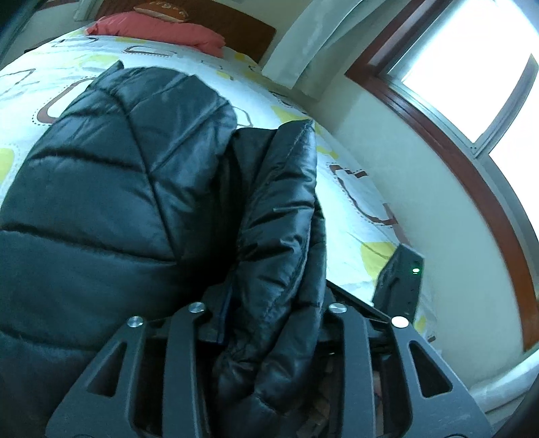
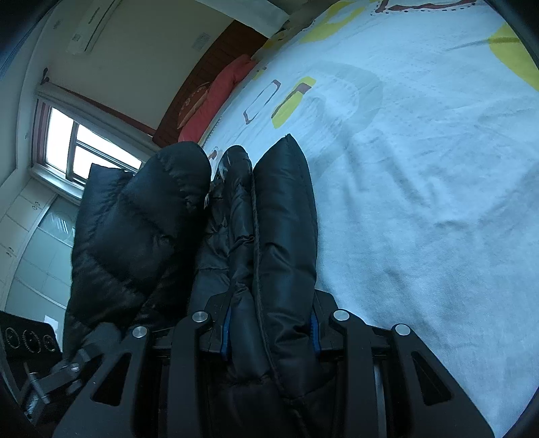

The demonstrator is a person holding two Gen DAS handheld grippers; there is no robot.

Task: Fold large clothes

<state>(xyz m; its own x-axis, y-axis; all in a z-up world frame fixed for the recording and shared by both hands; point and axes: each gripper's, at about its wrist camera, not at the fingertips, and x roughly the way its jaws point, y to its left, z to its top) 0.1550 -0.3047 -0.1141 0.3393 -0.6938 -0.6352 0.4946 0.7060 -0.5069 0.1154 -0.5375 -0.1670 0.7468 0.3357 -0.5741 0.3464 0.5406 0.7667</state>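
Left wrist view: the left claw (image 1: 269, 323) is clamped on a thick fold of the black puffy jacket (image 1: 111, 188). The fold runs up between the two black fingers and hides their tips. To the left of the fold, the big quilted part of the jacket spreads out wide over the bed sheet (image 1: 350, 202). The sheet is white with yellow and brown shapes on it. Far up the bed lies a red pillow (image 1: 158, 30), with a brown headboard (image 1: 242, 30) behind it. On the right, past the edge of the bed, a window (image 1: 471, 67) with a dark wood frame lets in bright light. A dark thing with a small green light (image 1: 416, 270) sticks up near the bed edge; I cannot tell what it is.

Right wrist view: the right claw (image 2: 269, 333) is also squeezed shut on the black puffy jacket (image 2: 283, 236). Several puffy folds stand up between its fingers, bunched side by side. More of the jacket bulges out to the left. To the right, the bed sheet (image 2: 421, 168) lies wide, with soft wrinkles. The red pillow (image 2: 215, 97) sits far off by the headboard. A window (image 2: 77, 148) shows at the left, with pale cupboards (image 2: 33, 242) below it.
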